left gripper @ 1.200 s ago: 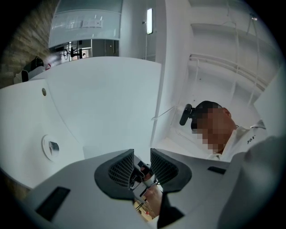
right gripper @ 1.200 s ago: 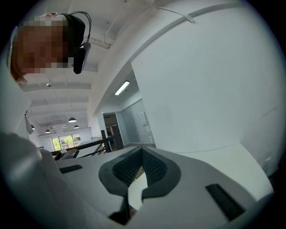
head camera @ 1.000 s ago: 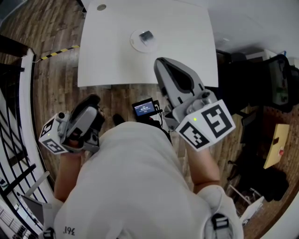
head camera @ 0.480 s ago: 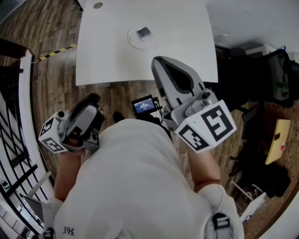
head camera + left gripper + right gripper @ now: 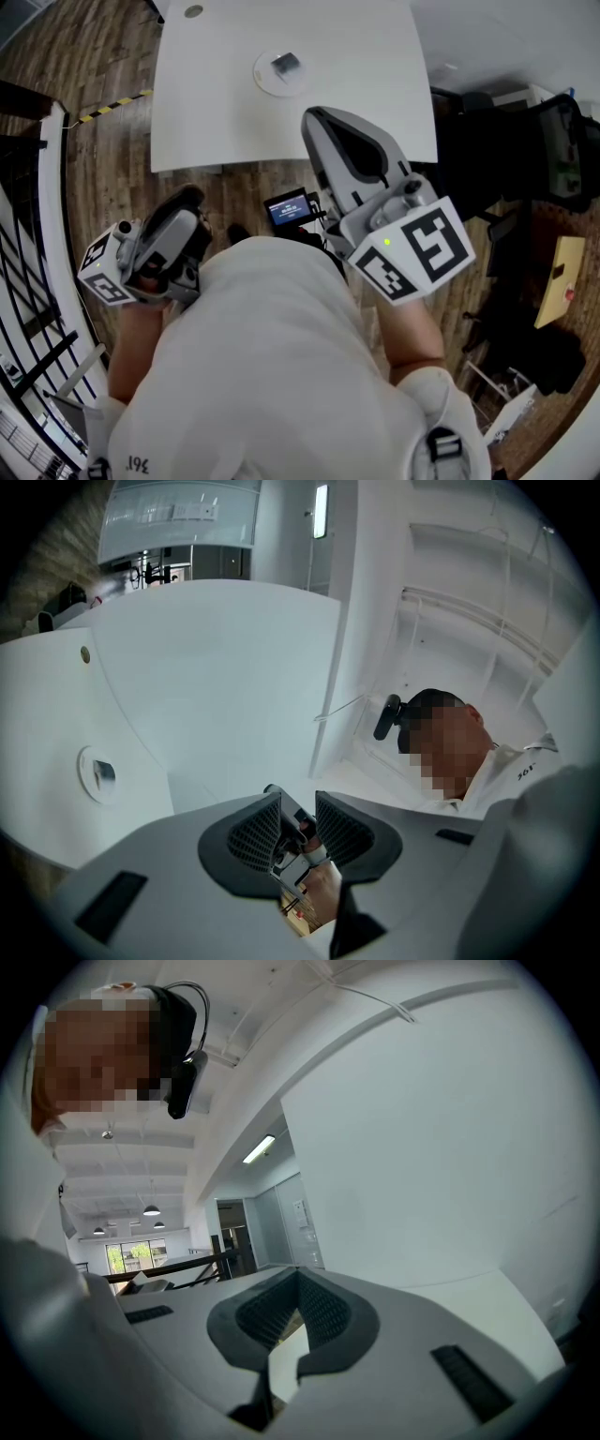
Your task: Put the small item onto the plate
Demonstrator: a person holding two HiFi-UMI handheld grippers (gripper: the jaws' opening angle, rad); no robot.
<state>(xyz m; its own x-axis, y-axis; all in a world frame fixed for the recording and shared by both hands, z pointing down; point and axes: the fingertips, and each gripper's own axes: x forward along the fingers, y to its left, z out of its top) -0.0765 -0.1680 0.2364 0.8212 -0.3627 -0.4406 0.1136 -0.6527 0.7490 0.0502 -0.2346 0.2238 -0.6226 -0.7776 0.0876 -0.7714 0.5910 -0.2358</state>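
Evidently finished: item (image 5: 286, 64) on plate (image 5: 266, 82), well ahead of right gripper (image 5: 315, 119), shut tight and empty. Left gripper (image 5: 187, 198) slightly parted, empty too. Hold both clear of table (image 5: 375, 56); avoid nudging plate.

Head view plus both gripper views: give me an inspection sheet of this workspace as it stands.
surface: white table, mostly bare; one small round fitting near a far corner.
job's things: small item lies on the plate.
clutter: nothing seen on the table.
grippers: left gripper open, empty; right gripper shut, empty; both held off the table, by the person's body.
cables: nothing seen on the table.
surroundings: wood floor, striped tape, small lit screen, dark furniture at right.
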